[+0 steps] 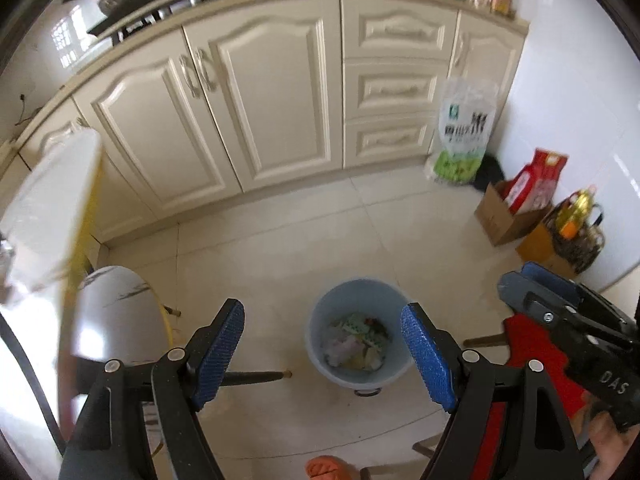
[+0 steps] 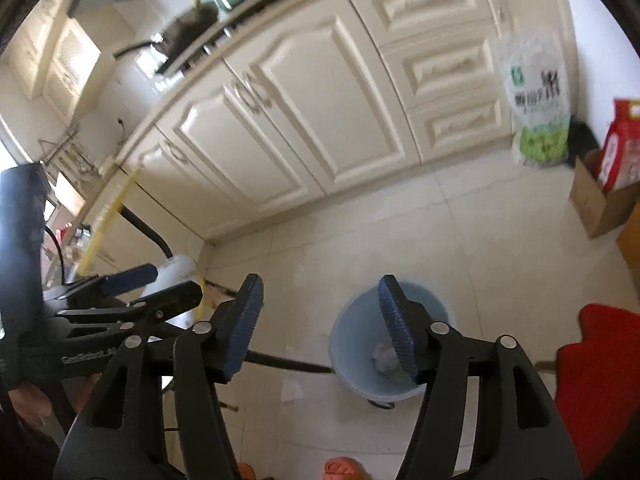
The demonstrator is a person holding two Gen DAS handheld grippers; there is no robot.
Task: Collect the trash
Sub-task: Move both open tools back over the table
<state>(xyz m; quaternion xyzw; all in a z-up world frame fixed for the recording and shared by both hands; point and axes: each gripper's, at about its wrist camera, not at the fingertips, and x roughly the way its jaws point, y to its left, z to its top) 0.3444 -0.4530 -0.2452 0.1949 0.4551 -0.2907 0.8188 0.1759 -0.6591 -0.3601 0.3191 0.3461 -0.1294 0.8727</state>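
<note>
A pale blue trash bin (image 1: 360, 294) stands on the tiled floor, holding crumpled wrappers and paper (image 1: 356, 346). My left gripper (image 1: 324, 352) hovers above it, open, with nothing between its blue pads (image 1: 222, 352). In the left wrist view my right gripper (image 1: 520, 280) reaches in from the right, beside the bin. In the right wrist view the right gripper (image 2: 320, 320) is open and empty above the bin (image 2: 428, 304), where white crumpled trash (image 2: 382, 356) shows. The left gripper (image 2: 160, 286) is at the left of that view.
Cream cabinets (image 1: 256, 92) run along the back. A rice bag (image 1: 460, 132), a cardboard box (image 1: 500, 216) with a red pack and an oil bottle (image 1: 576, 212) stand at the right wall. A round white table (image 1: 112, 312) is at the left and a red seat (image 2: 600, 372) at the right.
</note>
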